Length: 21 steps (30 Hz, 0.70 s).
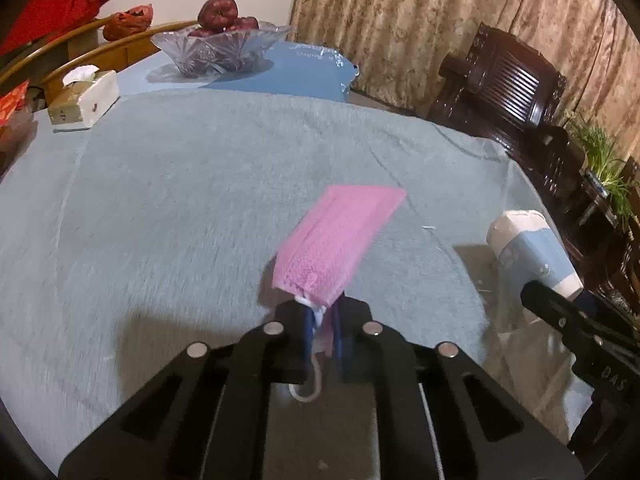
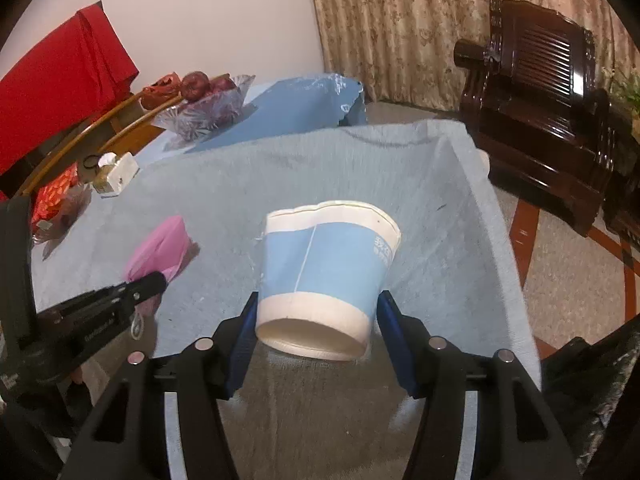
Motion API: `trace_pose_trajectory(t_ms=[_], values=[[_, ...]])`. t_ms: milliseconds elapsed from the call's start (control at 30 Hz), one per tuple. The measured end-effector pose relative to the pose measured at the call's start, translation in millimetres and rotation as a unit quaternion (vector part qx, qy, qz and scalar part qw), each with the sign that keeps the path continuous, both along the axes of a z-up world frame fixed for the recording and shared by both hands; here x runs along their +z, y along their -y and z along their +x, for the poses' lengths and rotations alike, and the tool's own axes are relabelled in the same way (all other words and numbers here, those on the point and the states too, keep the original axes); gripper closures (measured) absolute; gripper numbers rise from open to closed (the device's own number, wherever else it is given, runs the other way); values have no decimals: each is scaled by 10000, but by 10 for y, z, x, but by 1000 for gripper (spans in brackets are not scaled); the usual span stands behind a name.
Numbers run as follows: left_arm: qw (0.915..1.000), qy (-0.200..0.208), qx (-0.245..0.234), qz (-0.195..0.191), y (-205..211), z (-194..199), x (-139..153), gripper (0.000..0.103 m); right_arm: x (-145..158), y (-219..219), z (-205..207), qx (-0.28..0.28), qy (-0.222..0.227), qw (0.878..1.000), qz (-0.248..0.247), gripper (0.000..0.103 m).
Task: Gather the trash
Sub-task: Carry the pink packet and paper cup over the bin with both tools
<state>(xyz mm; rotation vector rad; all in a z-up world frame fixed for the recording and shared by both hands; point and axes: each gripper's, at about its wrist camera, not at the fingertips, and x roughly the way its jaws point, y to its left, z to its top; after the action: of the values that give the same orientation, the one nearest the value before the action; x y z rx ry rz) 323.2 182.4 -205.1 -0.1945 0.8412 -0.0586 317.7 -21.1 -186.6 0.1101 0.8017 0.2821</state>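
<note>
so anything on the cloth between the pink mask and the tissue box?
Nothing: in the left wrist view the grey cloth is bare between the pink mask, pinched in the left gripper, and the tissue box.

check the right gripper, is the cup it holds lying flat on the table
No, the right gripper holds the paper cup lifted off the blue cloth.

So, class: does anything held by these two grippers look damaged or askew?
Yes. The paper cup in the right gripper is tilted, its rim dented. The pink mask sticks up from the left gripper.
</note>
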Motion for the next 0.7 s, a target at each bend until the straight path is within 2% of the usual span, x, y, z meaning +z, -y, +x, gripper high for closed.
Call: trace_pose_trajectory(t_ms=[433,700], values=[[9993,356,145,-16,232,-547,481,97,380,139,-376,181,347,9991,158,45],[9980,599,182,133,403,-946,776,97,655,307,-691,267,588,9978,158,45]])
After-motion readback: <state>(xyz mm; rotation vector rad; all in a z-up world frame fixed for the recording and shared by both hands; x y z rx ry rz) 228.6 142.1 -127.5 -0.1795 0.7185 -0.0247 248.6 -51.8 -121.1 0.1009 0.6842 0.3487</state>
